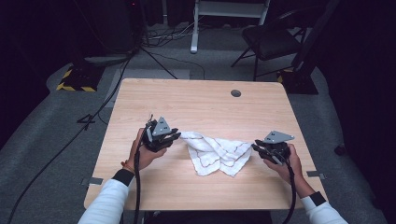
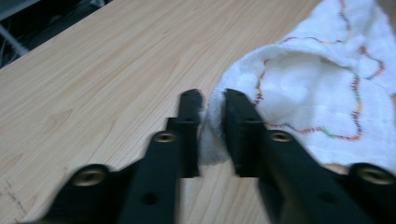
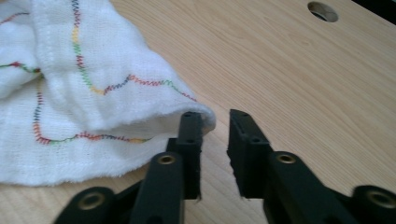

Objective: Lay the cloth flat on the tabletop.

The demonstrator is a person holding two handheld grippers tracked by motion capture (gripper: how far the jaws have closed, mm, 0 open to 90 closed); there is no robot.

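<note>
A white cloth (image 1: 215, 151) with wavy multicoloured stitching lies crumpled in the middle of the wooden table (image 1: 187, 100). My left gripper (image 1: 175, 136) is at the cloth's left end. In the left gripper view the cloth (image 2: 308, 93) sends a bunched corner into the narrow gap of that gripper (image 2: 212, 100), which is shut on it. My right gripper (image 1: 256, 147) is at the cloth's right end. In the right gripper view that gripper (image 3: 215, 119) stands slightly open, and a folded edge of the cloth (image 3: 70, 84) lies against the tip of one jaw with nothing between the two.
A round cable hole (image 1: 236, 93) sits near the table's far edge, also seen as the hole (image 3: 322, 11) in the right gripper view. Beyond the table are a folding chair (image 1: 271, 39), a white stand and cables on the grey floor.
</note>
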